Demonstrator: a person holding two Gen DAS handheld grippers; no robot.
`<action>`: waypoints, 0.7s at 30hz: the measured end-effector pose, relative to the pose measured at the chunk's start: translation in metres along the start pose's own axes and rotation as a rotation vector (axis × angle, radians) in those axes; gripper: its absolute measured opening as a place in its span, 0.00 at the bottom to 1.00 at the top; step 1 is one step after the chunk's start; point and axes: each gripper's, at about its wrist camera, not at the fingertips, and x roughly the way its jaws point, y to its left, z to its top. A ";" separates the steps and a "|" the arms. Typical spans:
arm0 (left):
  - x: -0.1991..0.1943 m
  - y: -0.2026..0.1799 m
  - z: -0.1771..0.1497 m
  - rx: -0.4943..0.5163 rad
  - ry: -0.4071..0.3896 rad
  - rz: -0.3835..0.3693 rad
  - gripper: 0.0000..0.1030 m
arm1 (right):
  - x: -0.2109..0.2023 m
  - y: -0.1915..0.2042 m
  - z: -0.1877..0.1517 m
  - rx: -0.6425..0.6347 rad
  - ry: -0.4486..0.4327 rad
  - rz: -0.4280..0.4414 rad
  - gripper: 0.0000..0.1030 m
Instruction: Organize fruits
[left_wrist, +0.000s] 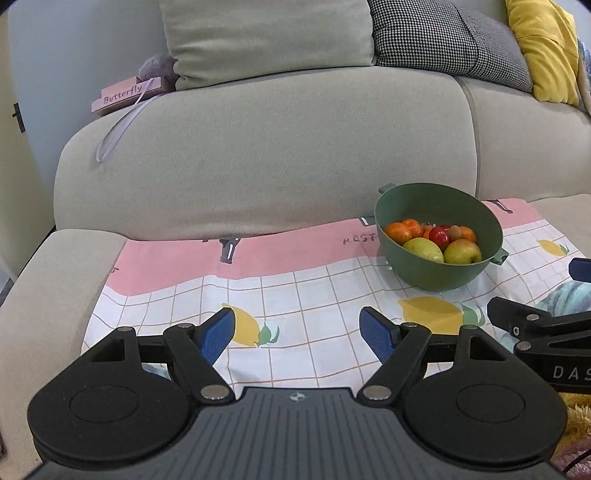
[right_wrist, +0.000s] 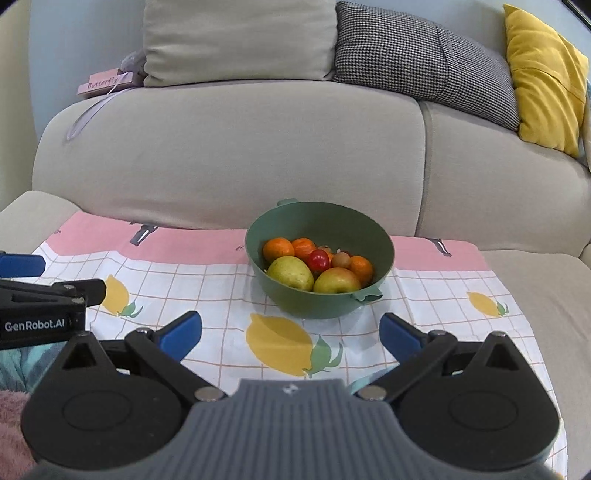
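A green bowl (left_wrist: 424, 206) (right_wrist: 321, 221) with small handles stands on a lemon-print cloth (left_wrist: 303, 291) (right_wrist: 192, 280) spread over a sofa seat. Inside it lie oranges (right_wrist: 279, 248), a red apple (right_wrist: 319, 259), two yellow-green apples (right_wrist: 290, 272) and a few small brown fruits. My left gripper (left_wrist: 297, 332) hovers open over the cloth, left of and nearer than the bowl, nothing between its blue pads. My right gripper (right_wrist: 290, 330) is open too, just in front of the bowl, its blue pads empty.
The beige sofa backrest (left_wrist: 258, 155) rises right behind the cloth. On top of it rest a pink "Butterfly" box (left_wrist: 123, 94), a beige cushion, a houndstooth cushion (right_wrist: 424, 51) and a yellow cushion (right_wrist: 543, 77). Fluffy teal and pink fabric (right_wrist: 14, 402) lies near me.
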 end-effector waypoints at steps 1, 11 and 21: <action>0.000 0.000 0.000 0.001 0.002 0.001 0.87 | 0.000 0.001 0.000 -0.005 0.001 0.002 0.96; 0.002 -0.001 0.001 0.001 0.013 -0.001 0.87 | 0.003 -0.001 0.001 -0.005 0.007 0.006 0.96; 0.002 -0.001 0.000 -0.005 0.016 0.005 0.87 | 0.005 0.000 0.001 -0.016 0.012 0.014 0.96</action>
